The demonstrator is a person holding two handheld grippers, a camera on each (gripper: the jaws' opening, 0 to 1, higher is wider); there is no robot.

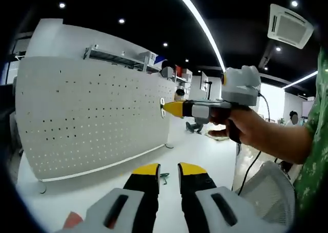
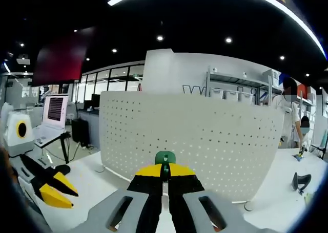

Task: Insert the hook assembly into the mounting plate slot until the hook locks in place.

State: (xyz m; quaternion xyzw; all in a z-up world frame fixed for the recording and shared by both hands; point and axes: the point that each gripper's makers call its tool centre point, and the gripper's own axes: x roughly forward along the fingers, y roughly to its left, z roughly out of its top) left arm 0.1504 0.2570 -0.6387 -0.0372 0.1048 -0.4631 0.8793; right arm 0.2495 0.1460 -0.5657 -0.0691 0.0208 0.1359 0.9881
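While R gripper is pinching small green plastic hook assembly betw. closed jaws, white perforated pegboard mounting plate is standing upright just ahead, tips aiming at its face. L gripper, jaws apart & empty, is hanging farther off.

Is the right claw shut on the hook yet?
Yes. In the right gripper view, the right claw is shut on the green hook, facing the pegboard.

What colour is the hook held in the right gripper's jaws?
Green; the hook shows best in the right gripper view, pinched between yellow-tipped jaws.
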